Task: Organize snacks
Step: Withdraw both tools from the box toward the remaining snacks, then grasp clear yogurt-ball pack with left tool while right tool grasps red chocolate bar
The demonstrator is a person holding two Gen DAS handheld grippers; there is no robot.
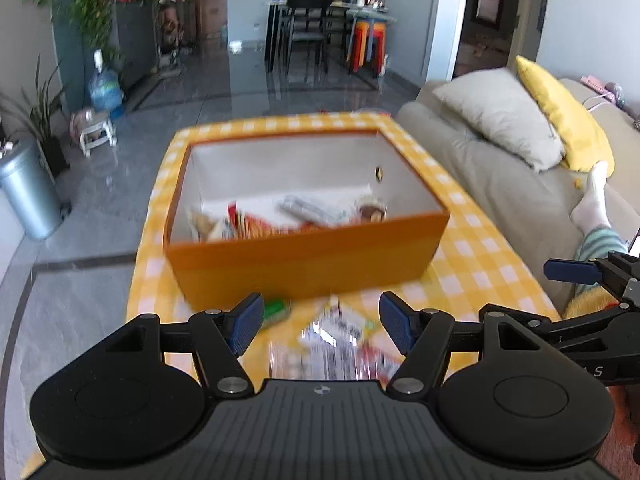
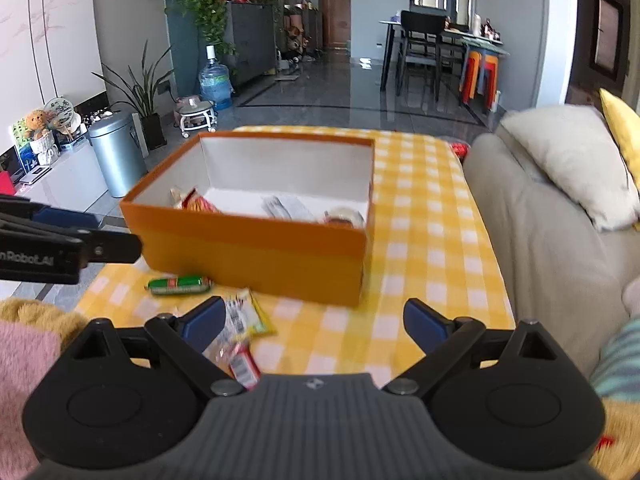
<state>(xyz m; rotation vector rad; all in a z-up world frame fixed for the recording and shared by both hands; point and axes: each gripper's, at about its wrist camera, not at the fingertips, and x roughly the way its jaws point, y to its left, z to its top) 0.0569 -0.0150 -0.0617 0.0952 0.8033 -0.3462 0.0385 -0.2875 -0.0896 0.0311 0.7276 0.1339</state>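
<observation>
Sausage (image 2: 179, 285) shows whole beside box (image 2: 256, 252) only from right wrist.

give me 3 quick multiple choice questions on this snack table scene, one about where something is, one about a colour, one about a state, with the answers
1. Where does the green sausage stick lie?
A. inside the box
B. on the tablecloth, in front of the box
C. on the sofa

2. What colour is the outside of the box?
A. orange
B. blue
C. white

3. In what state is the right hand-held gripper?
A. shut on a packet
B. shut with nothing in it
C. open with nothing between its fingers

Answers:
1. B, it rests on the yellow checked tablecloth just before the box's near wall.
2. A, the outer walls are orange and only the inside is white.
3. C, the blue pads stand far apart over bare cloth, and the loose packets lie by the left one.
</observation>
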